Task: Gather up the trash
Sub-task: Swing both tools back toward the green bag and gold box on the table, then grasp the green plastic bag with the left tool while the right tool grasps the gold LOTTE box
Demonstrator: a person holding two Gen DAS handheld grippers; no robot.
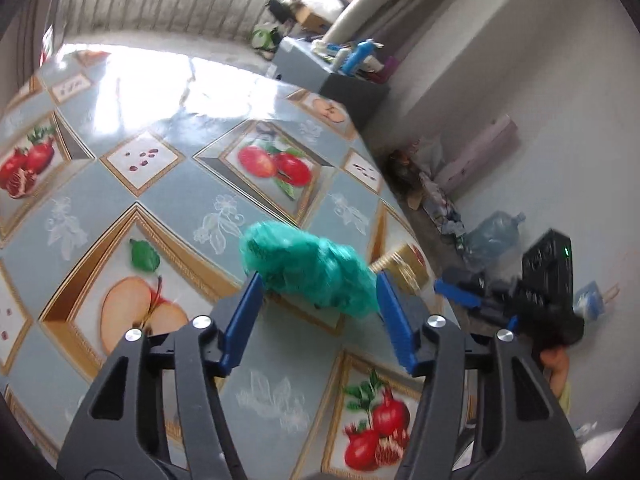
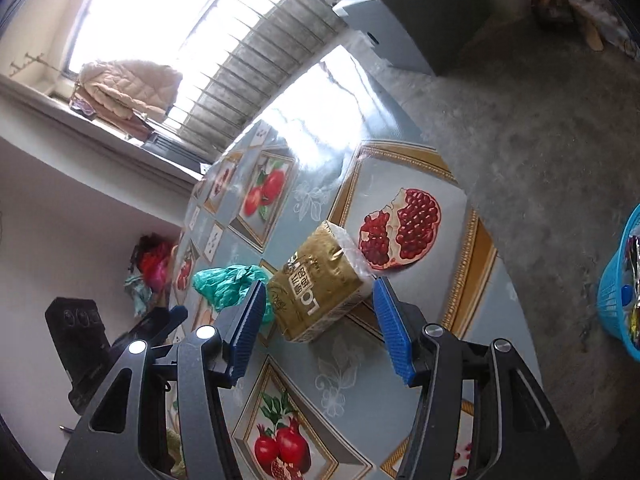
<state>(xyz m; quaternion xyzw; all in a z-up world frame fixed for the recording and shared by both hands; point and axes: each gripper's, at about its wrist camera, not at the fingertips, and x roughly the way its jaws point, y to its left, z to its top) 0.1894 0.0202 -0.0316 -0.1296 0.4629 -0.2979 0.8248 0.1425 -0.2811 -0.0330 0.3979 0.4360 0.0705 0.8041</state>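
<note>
Green stuff, left wrist view: crumpled green plastic bag (image 1: 308, 270) sitting on the table, right between the blue pads, a bit blurry
Left gripper (image 1: 318, 294): spread wide, blue fingertips (image 1: 251, 294) either side of the bag, can't tell if actually touching it
Tablecloth: glossy grey-blue oilcloth with fruit pictures (image 1: 176, 196), apples and pomegranates in gold frames
Gold thing: corner of a gold foil-wrapped block package (image 1: 402, 266) poking out just behind the bag, near the table edge
Other tool: right gripper (image 1: 460, 292) seen off to the right past the table edge, jaw state not clear from here
Floor clutter: clear plastic water jug (image 1: 494, 232) lying by the wall

Gold package, right wrist view: same gold block (image 2: 320, 288), white at one end, lying on the table between the pads, printed side up
Right gripper (image 2: 320, 300): open wide, pads not pressing on the package
Green bag here (image 2: 230, 284): just beside the package, partly hidden behind the left-hand pad
Bin: blue plastic mesh basket (image 2: 614, 300) on the floor off the right edge, wrappers inside
Windowsill: beige quilted jacket (image 2: 128, 88) piled up
</note>
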